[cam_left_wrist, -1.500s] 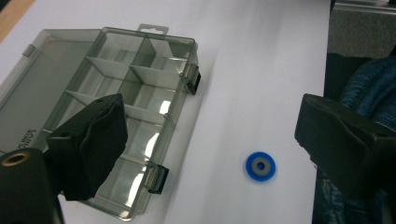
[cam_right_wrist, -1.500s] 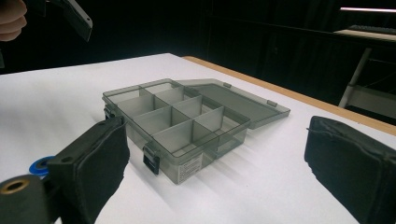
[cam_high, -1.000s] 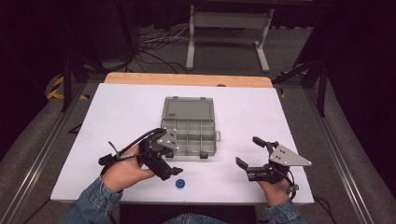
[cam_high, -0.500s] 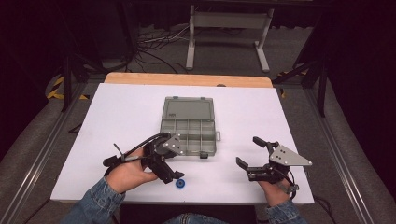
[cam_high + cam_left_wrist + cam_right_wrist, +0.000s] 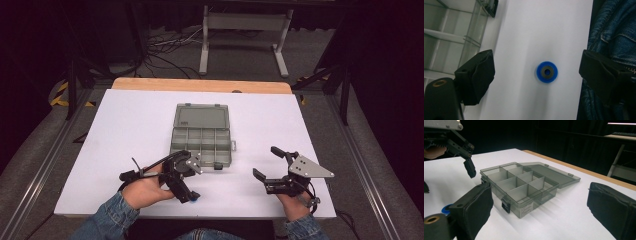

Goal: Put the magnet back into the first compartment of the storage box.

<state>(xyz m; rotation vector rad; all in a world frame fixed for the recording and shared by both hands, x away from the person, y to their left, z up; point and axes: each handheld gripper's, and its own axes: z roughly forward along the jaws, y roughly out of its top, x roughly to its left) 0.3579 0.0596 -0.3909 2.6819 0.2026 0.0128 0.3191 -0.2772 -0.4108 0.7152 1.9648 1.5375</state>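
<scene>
The left gripper [image 5: 186,186] hangs over a small blue ring [image 5: 546,71] near the front edge of the white table [image 5: 125,130]; its jaws stand wide apart, one on each side of the ring, neither touching it. The clear divided box [image 5: 201,136] sits mid-table — lid laid open, flat behind it; the right gripper [image 5: 272,164] rests well right of the box, jaws apart, holding nothing.

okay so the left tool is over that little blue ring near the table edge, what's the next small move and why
Probably lower the left tool straight down and close on the blue ring. Its jaws stand wide open with the ring lying flat on the white table between them, untouched. The open compartment box beside it looks like the likely destination.
</scene>
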